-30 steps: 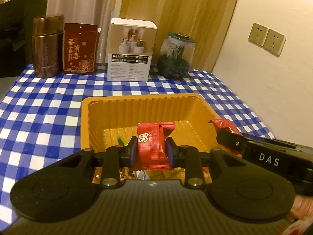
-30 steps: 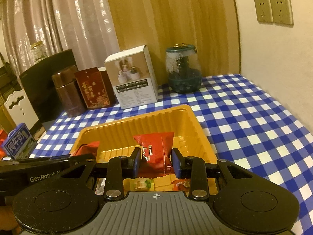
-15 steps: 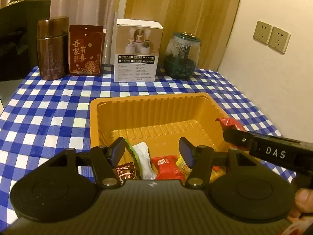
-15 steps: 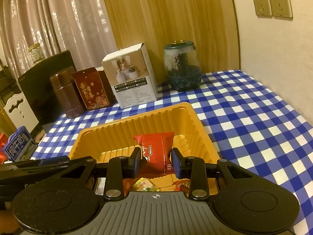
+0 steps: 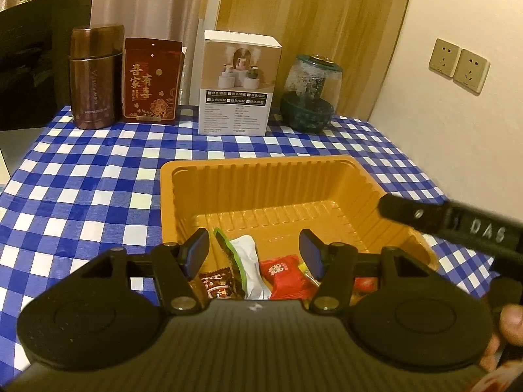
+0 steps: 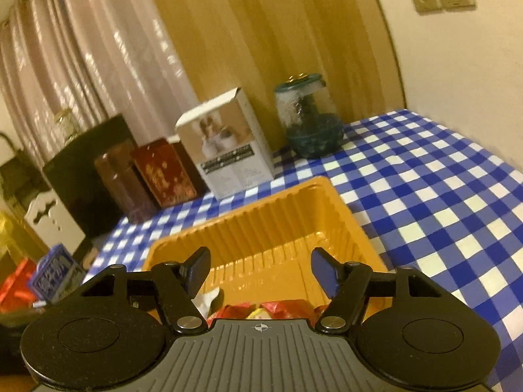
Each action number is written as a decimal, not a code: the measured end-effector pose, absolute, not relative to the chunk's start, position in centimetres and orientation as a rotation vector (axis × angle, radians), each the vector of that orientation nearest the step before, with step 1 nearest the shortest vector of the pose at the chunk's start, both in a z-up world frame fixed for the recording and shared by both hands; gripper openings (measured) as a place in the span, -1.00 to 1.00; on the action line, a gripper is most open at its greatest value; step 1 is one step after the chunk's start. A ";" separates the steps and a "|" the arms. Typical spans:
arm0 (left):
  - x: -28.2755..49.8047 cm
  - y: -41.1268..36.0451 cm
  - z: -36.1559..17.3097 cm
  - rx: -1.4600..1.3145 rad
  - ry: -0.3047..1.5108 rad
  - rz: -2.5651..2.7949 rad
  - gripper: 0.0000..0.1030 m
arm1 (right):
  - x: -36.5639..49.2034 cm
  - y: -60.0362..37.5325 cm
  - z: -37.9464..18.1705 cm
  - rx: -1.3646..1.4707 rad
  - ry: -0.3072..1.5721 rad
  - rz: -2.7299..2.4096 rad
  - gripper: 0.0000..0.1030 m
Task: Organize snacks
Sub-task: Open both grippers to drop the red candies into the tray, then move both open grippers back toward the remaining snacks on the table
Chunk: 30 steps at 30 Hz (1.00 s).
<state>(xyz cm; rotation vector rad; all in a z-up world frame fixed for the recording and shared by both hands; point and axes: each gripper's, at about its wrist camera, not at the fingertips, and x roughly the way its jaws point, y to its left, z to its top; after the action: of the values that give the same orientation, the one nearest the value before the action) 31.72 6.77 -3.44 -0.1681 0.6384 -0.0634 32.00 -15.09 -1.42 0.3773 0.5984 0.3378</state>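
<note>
Our right gripper point(image 6: 260, 269) has just been opening and its fingers now stand apart with nothing between them; our left gripper point(image 5: 254, 253) is spread and empty too. Just below both, the snacks point(image 5: 258, 276) — a red packet, a brown one, a white-and-green wrapper — lie heaped in the near end of the orange tray point(image 5: 261, 176) on the checked counter point(image 5: 81, 183). We judge the drop done; next we fetch another snack from outside the tray — none shows clearly here.

Orange tray point(image 5: 327, 176) on blue-and-white checked tablecloth point(image 5: 98, 170), red snack packet point(image 5: 287, 276) inside
</note>
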 end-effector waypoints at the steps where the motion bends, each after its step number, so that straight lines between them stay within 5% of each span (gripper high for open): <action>1: 31.6 6.8 -3.4 -0.167 0.637 -0.062 0.11 | 31.8 -15.2 -1.2 0.373 0.585 0.329 0.32; 30: 18.5 6.6 -1.3 -0.239 0.618 -0.011 0.11 | 18.1 -16.8 2.4 0.278 0.518 0.252 0.32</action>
<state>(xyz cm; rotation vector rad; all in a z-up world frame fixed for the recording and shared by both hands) 18.53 6.58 -1.28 -0.2391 0.6182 -0.0107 18.06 -16.75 2.42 0.2782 0.5178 0.2522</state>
